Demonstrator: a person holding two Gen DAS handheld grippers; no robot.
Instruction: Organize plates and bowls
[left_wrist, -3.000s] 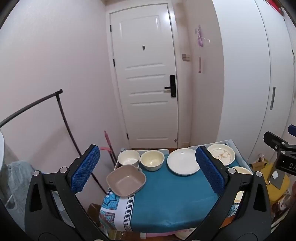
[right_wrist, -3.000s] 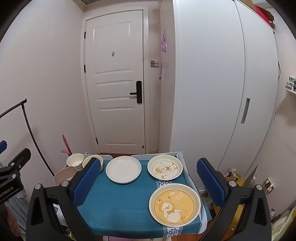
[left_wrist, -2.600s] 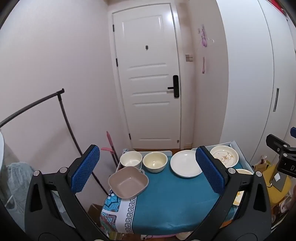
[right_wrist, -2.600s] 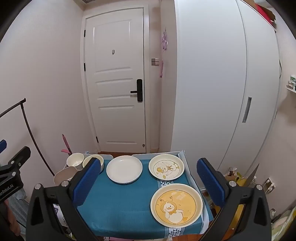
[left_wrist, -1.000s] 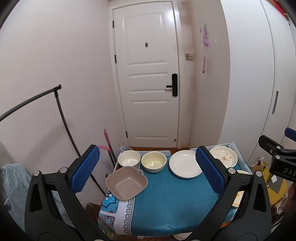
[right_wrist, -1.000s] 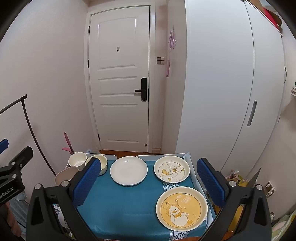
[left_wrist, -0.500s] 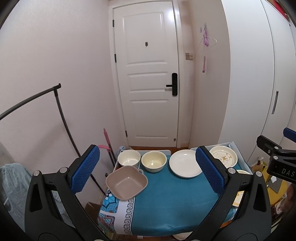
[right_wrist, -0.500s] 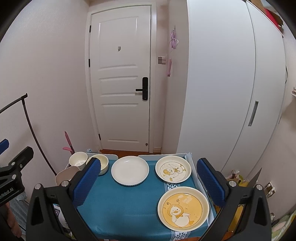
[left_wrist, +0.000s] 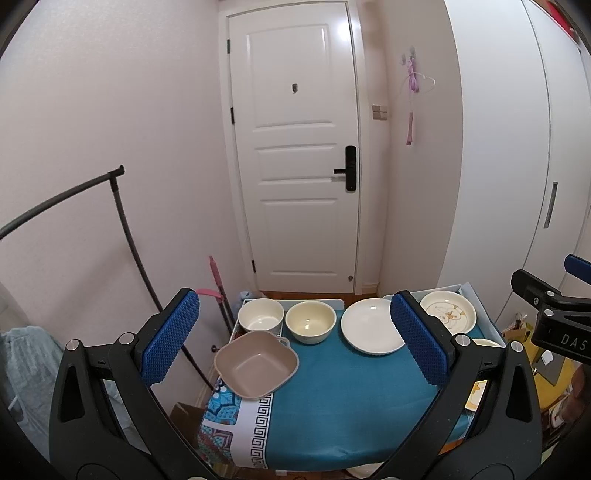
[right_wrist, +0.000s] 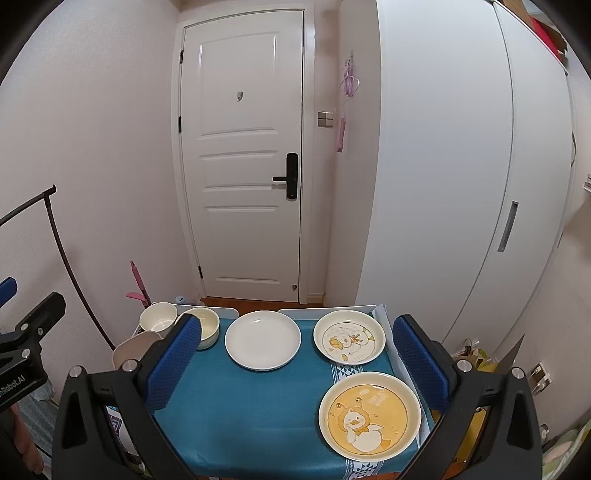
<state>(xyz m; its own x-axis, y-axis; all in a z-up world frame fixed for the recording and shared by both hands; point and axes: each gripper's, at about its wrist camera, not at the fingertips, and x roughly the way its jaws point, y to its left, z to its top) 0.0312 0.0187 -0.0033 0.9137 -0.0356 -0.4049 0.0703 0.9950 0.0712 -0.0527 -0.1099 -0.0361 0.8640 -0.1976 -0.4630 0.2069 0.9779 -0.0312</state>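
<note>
Little moved, both tongs (left_wrist: 295, 343) (right_wrist: 297, 363) wide, empty

Bowls: 3 — white bowl (left_wrist: 260, 315), cream bowl (left_wrist: 310, 322), square tan bowl (left_wrist: 256, 364). Plates: 3 — plain white plate (right_wrist: 262, 340), pale duck plate (right_wrist: 349, 342), yellow duck plate (right_wrist: 369, 415).

A: Any legible lettering in the left wrist view?

B: One item. On the black body of the right hand-held gripper (left_wrist: 554, 314), at the frame's right edge, white capitals read "DAS"; the rest is cut off.

A: And the right wrist view?

B: On the black body of the left hand-held gripper (right_wrist: 22, 354), at the left edge, white print reads "nRobot.AI", its start cut off. The yellow duck plate (right_wrist: 369, 415) carries small lettering near its upper right, too small to read.

A: Anything on the door or cabinet?

B: No legible marks in either view.
</note>
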